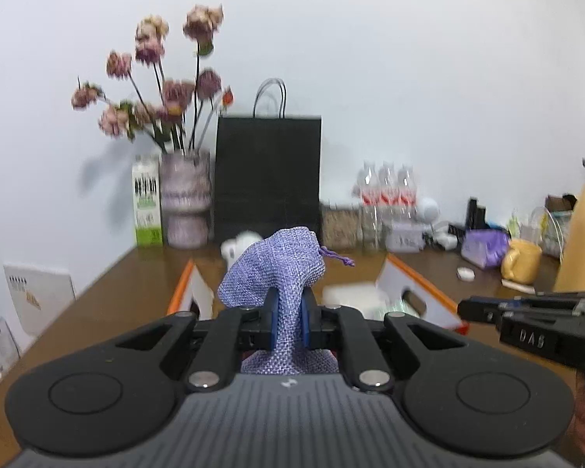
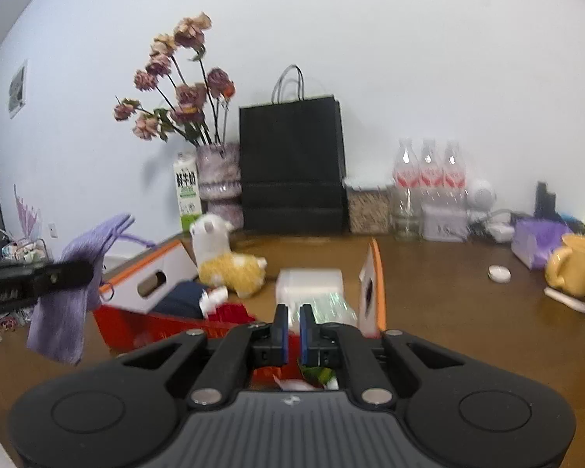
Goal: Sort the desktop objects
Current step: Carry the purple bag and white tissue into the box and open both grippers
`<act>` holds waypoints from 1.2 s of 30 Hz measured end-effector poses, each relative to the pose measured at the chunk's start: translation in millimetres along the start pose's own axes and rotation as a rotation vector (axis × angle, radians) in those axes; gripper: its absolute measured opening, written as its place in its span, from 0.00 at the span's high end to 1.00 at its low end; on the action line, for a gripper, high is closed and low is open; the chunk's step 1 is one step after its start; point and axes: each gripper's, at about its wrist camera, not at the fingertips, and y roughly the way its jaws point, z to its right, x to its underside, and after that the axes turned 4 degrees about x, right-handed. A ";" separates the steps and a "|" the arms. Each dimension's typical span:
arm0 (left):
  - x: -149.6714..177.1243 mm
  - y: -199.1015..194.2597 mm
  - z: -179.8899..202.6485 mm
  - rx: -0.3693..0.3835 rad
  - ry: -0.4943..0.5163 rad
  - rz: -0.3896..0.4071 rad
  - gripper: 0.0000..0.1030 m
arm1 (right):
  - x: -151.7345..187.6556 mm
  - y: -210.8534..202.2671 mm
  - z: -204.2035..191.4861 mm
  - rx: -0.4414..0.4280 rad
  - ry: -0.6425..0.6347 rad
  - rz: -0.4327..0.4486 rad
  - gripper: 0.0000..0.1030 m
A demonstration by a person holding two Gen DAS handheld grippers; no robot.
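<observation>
Coarse-woven lilac cloth pouch; smooth brown wood table.

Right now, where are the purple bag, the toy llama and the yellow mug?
purple bag (image 1: 277, 261), left wrist view, bunched cloth above the jaws.
toy llama (image 2: 234, 269), right wrist view, yellow body.
yellow mug (image 2: 577, 269), right wrist view, side wall.

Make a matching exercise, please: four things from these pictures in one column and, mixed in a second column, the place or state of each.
Things:
1. purple drawstring pouch
2. yellow mug
3. black paper bag
4. plush alpaca

Places or states:
A. upright against the wall, beside the flower vase
B. pinched in the left gripper, off the table
C. lying behind the orange and white box
D. standing at the right end of the table

Pairs: 1-B, 2-D, 3-A, 4-C
</observation>
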 end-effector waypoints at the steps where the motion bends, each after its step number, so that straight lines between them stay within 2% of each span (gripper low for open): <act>1: -4.1 2.2 0.0 -0.005 0.003 0.011 0.89 | -4.3 2.7 -2.3 -0.003 -0.004 0.009 0.95; 8: -18.9 38.7 -4.4 -0.021 0.005 0.016 0.89 | -30.1 29.3 -17.2 -0.026 -0.012 0.045 0.96; 16: -10.7 83.0 -17.5 -0.021 -0.015 -0.051 0.89 | -41.5 67.0 -20.2 -0.028 0.009 0.032 0.95; 20: -2.4 83.1 -22.2 -0.009 -0.023 -0.074 0.89 | -34.5 66.0 -3.3 -0.020 0.036 -0.005 0.81; 22: 1.0 75.7 -23.2 0.000 -0.025 -0.070 0.89 | -28.4 58.2 5.4 -0.001 0.035 -0.021 0.67; 24: 3.8 64.6 -23.5 0.011 -0.025 -0.059 0.89 | -19.2 47.8 12.3 0.014 0.024 -0.042 0.62; 27: 9.9 49.3 -20.9 0.021 -0.025 -0.060 0.89 | -0.6 34.7 16.4 0.027 -0.014 -0.099 0.45; 31: 22.4 31.2 -16.8 0.035 -0.035 -0.081 0.89 | 25.5 34.9 14.5 0.038 -0.049 -0.182 0.38; 35: 32.1 20.5 -13.2 0.036 -0.028 -0.103 0.89 | 42.1 42.7 17.3 0.055 -0.022 -0.229 0.39; 36: 32.7 19.3 -13.5 0.033 -0.029 -0.105 0.89 | 44.0 45.6 18.0 0.060 -0.016 -0.238 0.41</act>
